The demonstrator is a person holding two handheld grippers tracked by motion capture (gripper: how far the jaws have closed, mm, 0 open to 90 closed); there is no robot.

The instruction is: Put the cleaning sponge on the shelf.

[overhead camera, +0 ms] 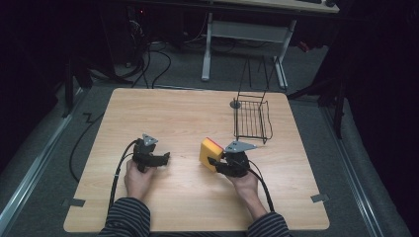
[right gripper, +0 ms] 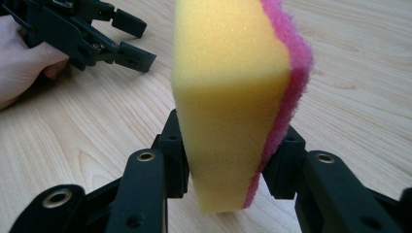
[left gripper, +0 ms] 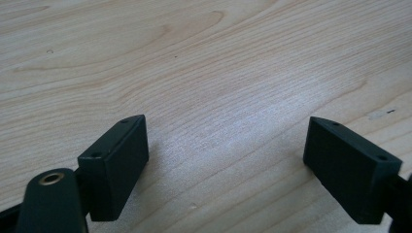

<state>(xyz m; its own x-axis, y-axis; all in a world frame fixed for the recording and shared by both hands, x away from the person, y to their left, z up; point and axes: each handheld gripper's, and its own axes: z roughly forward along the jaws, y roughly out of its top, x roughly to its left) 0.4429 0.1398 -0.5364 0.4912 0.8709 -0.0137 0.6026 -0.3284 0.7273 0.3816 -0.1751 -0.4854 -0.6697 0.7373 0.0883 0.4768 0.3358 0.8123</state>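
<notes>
The right gripper (overhead camera: 213, 161) is clamped on a sponge (overhead camera: 209, 153), yellow foam with a pink scouring layer. In the right gripper view the sponge (right gripper: 233, 97) stands on edge between the two jaws, which press its yellow face and its pink face. In the high view the sponge sits near the table's (overhead camera: 197, 207) centre, held just above or at the wood surface; contact cannot be determined. The left gripper (overhead camera: 160, 159) lies low over the table to the left, well apart from the sponge, jaws spread wide with bare wood between them in the left gripper view. A wire basket (overhead camera: 252, 120) stands at the far right of the table, beyond the sponge.
</notes>
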